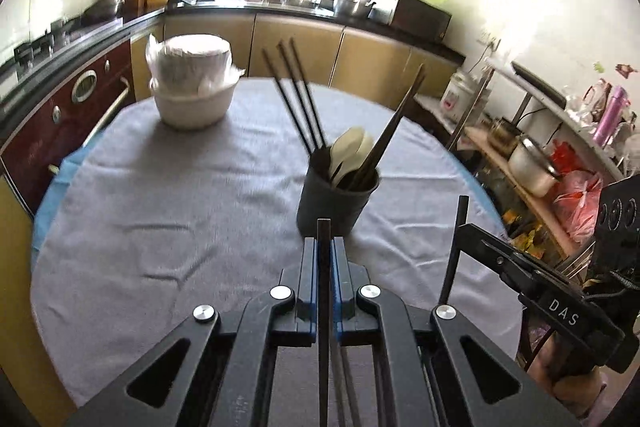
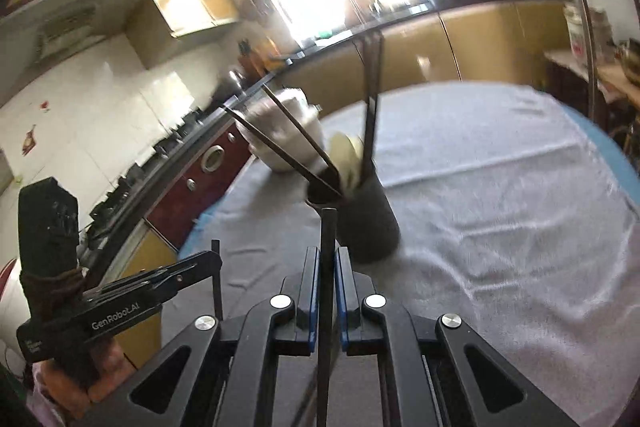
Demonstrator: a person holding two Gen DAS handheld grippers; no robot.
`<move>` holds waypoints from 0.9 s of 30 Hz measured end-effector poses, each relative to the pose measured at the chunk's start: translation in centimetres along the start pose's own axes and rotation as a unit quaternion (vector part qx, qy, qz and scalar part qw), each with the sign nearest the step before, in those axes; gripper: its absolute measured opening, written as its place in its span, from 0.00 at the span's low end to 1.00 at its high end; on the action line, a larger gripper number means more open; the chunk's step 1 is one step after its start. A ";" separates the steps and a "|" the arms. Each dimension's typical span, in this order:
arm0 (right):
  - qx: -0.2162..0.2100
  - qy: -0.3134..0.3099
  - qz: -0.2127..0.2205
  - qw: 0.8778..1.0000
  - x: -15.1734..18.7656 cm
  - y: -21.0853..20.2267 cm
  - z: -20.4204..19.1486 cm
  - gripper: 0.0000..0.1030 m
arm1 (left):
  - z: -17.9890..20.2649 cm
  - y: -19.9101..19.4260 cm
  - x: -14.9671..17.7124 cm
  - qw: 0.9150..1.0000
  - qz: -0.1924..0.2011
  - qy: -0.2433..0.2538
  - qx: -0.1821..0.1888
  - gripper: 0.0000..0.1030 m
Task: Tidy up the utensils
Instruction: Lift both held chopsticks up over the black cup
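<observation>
Dark chopsticks (image 1: pixel 298 95), pale spoons (image 1: pixel 352 151) in cup (image 1: pixel 336 199)

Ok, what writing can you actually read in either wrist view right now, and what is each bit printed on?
"DAS": white letters on the side of the black right tool, seen from the left wrist.
"GenRobot.AI": white letters on the side of the black left tool, seen from the right wrist.
Small white label at that left tool's rear end: too small to read.
No other writing is legible.

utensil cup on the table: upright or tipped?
Upright. The dark utensil cup stands on its base on the grey tablecloth, mouth up, with chopsticks and pale spoons sticking out the top.
</observation>
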State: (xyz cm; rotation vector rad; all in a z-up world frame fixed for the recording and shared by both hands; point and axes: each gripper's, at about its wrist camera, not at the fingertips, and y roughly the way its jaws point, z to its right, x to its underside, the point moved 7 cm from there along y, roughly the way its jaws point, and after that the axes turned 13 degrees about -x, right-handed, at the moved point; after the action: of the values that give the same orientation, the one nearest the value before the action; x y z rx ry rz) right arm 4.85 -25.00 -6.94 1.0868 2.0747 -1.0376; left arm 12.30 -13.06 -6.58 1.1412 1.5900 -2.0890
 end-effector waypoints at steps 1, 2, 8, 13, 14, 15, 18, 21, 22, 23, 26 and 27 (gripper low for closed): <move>-0.002 -0.006 0.008 1.000 -0.3 -0.3 -0.6 0.08 | 0.2 -0.7 -0.2 1.000 0.007 0.000 0.001 0.06; -0.004 -0.013 0.018 1.000 -0.7 -0.8 -1.2 0.08 | 0.3 -1.3 -0.4 1.000 0.015 0.000 0.003 0.06; -0.007 -0.034 0.064 0.997 -2.3 -2.7 -3.3 0.08 | 1.2 -4.6 -1.7 0.999 0.051 0.003 0.013 0.06; -0.004 -0.047 0.089 0.995 -3.8 -3.9 -4.5 0.07 | 1.7 -5.9 -2.8 0.997 0.073 0.006 0.016 0.06; -0.005 -0.050 0.094 0.994 -4.2 -4.0 -4.7 0.07 | 1.8 -6.2 -3.1 0.997 0.078 0.009 0.017 0.06; -0.004 -0.054 0.097 0.994 -4.5 -4.2 -4.9 0.07 | 1.9 -6.4 -3.3 0.997 0.081 0.010 0.018 0.06; -0.002 -0.067 0.111 0.992 -5.8 -4.5 -5.6 0.07 | 2.2 -7.1 -4.5 0.995 0.094 0.016 0.018 0.06; 0.000 -0.080 0.124 0.989 -7.4 -5.0 -6.3 0.07 | 2.4 -7.9 -6.6 0.994 0.109 0.020 0.021 0.06; 0.002 -0.085 0.127 0.988 -8.0 -5.0 -6.5 0.07 | 2.5 -8.0 -7.1 0.993 0.112 0.020 0.022 0.06; 0.006 -0.092 0.131 0.987 -8.8 -5.0 -6.7 0.07 | 2.7 -8.3 -8.2 0.992 0.120 0.023 0.021 0.06; 0.010 -0.101 0.141 0.985 -10.7 -5.1 -7.0 0.07 | 2.9 -8.8 -10.4 0.990 0.136 0.031 0.010 0.06; 0.012 -0.103 0.145 0.984 -11.4 -5.1 -7.0 0.07 | 3.0 -8.9 -11.3 0.990 0.140 0.032 0.008 0.06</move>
State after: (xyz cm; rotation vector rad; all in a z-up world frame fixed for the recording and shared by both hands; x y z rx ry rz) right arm 5.38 -25.64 7.36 1.1968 1.6865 -0.9845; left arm 12.72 -15.25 7.91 1.3630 1.3511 -1.9022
